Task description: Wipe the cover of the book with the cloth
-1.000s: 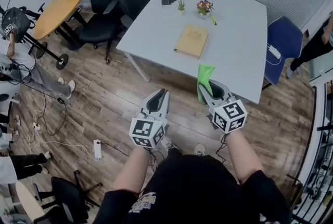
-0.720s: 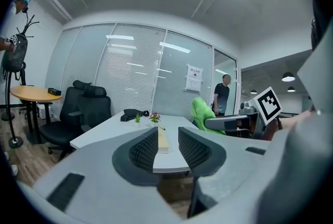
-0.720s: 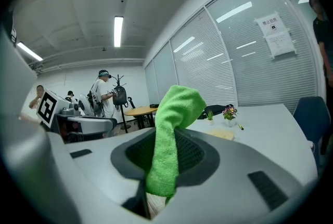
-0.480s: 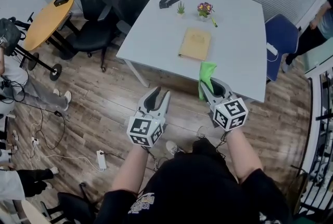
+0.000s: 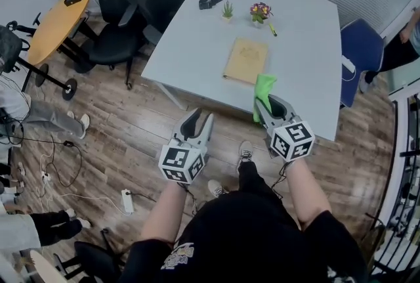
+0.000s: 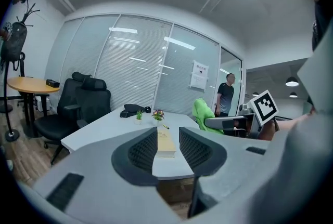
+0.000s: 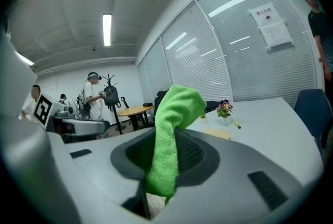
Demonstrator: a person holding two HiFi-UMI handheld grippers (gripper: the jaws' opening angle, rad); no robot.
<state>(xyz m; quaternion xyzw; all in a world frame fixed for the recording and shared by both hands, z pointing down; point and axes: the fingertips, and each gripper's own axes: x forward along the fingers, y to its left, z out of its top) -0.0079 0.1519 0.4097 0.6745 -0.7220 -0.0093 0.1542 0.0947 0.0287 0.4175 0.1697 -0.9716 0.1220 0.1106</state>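
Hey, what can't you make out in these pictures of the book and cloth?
Tan book: cover print too small in the head view, foreshortened in the left gripper view.
Green cloth: lower end buried between the shut jaws of the right hand-held gripper, right gripper view.
White table: near edge partly covered by that cloth, head view.
Paper notice on the glass wall: text too small, right gripper view.
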